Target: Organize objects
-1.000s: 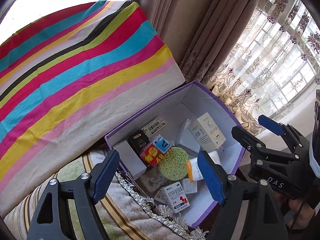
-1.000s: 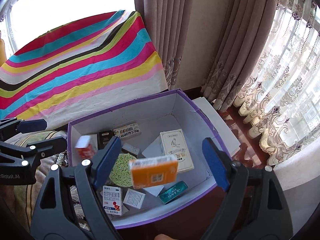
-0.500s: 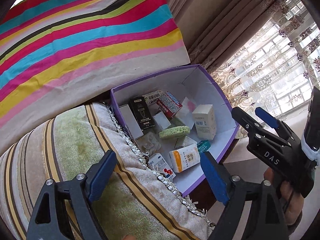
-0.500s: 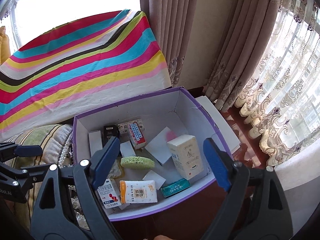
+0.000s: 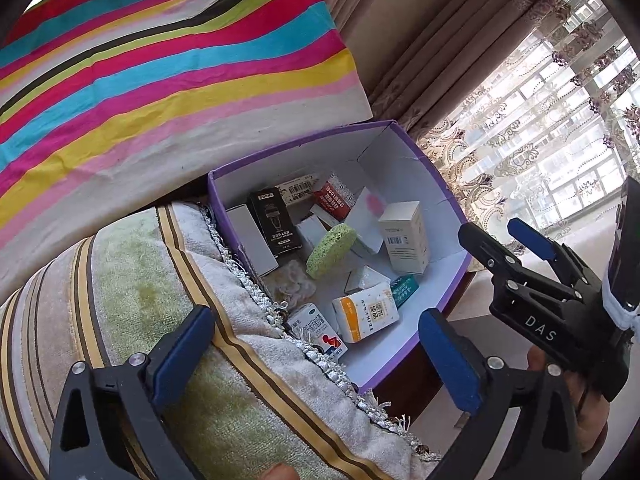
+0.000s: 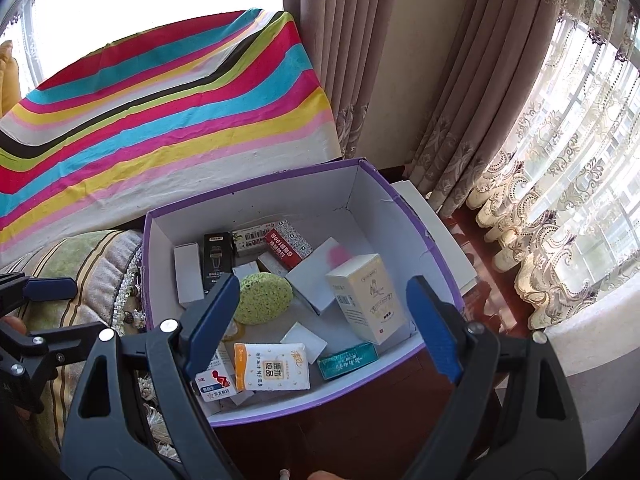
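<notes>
A purple cardboard box (image 6: 404, 216) (image 5: 424, 160) holds several small packages: a white-and-orange tissue pack (image 6: 272, 366) (image 5: 366, 312), a green round sponge (image 6: 262, 298) (image 5: 331, 252), a cream carton (image 6: 366, 298) (image 5: 404, 238), a black box (image 6: 218, 254), a red box (image 6: 288, 246) and a teal box (image 6: 348, 360). My right gripper (image 6: 324, 324) is open and empty above the box's near side. My left gripper (image 5: 316, 356) is open and empty over the cushion, left of the box. The right gripper also shows in the left wrist view (image 5: 516, 240).
A green-striped fringed cushion (image 5: 132, 300) lies against the box's left side. A rainbow-striped cloth (image 6: 160, 112) covers furniture behind. Curtains (image 6: 460, 80) and a window stand at the right. The box rests on a dark wooden surface (image 6: 360, 432).
The orange-and-white pack dropped from between my right fingers and now lies in the box. The packages in the box have shifted and settled. My left gripper drew back over the cushion.
</notes>
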